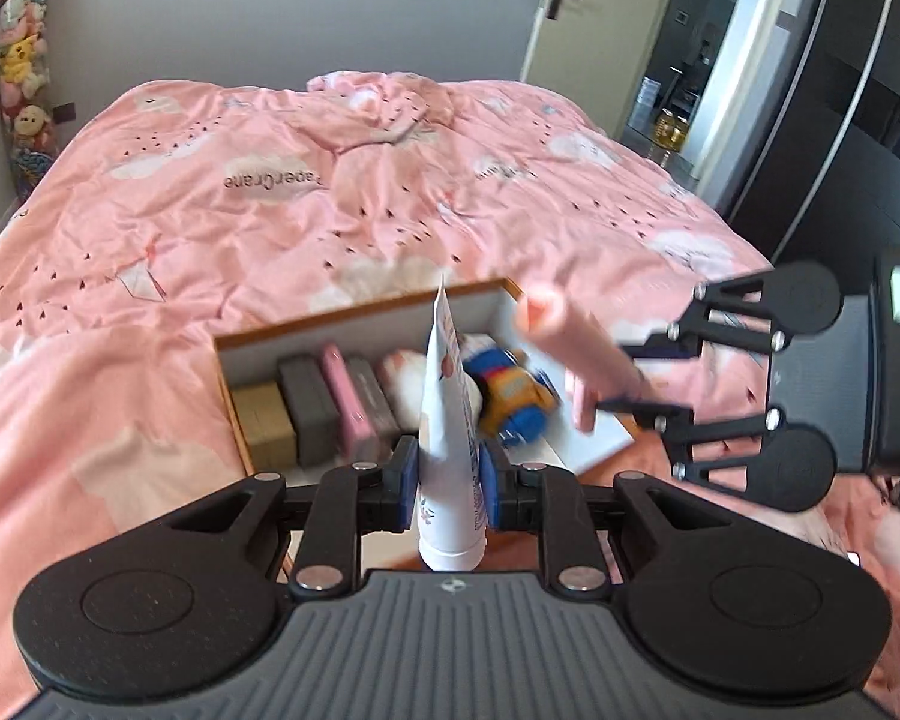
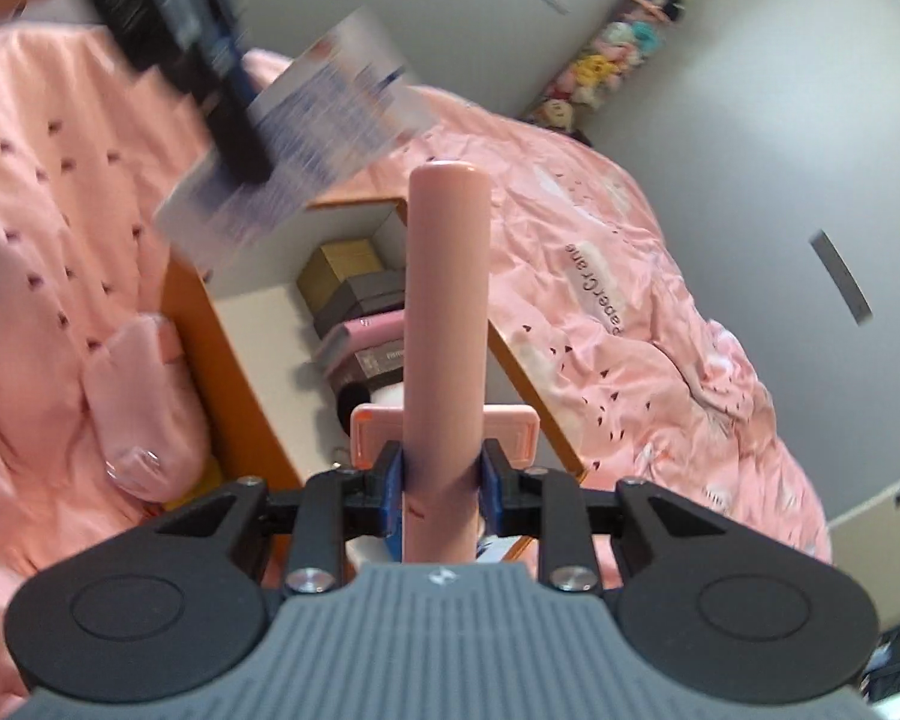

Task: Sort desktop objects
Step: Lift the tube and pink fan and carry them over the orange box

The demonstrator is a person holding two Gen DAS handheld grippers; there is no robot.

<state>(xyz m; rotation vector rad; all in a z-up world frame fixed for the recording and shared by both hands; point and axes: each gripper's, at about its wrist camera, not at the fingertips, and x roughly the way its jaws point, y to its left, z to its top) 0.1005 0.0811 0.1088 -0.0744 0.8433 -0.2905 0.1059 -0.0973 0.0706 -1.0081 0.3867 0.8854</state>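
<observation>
My left gripper (image 1: 448, 483) is shut on a white tube (image 1: 450, 420) with printed sides, held upright over the near edge of a shallow wooden-rimmed box (image 1: 354, 315) on the pink bed. My right gripper (image 2: 441, 483) is shut on a long pink cylinder (image 2: 444, 324) that sticks forward between its pads. In the left wrist view the right gripper (image 1: 624, 378) comes in from the right with the pink cylinder (image 1: 570, 348) above the box. In the right wrist view the white tube (image 2: 324, 120) shows blurred at the upper left. Inside the box lie several small boxes (image 1: 312, 414) and a blue-and-yellow toy (image 1: 513, 399).
The box sits on a rumpled pink duvet (image 1: 270, 192) that covers the bed. A pink pouch (image 2: 138, 396) lies beside the box's outer wall. Plush toys (image 1: 21, 60) hang at the far left wall. A door (image 1: 594, 12) and dark wardrobe (image 1: 840, 120) stand at the right.
</observation>
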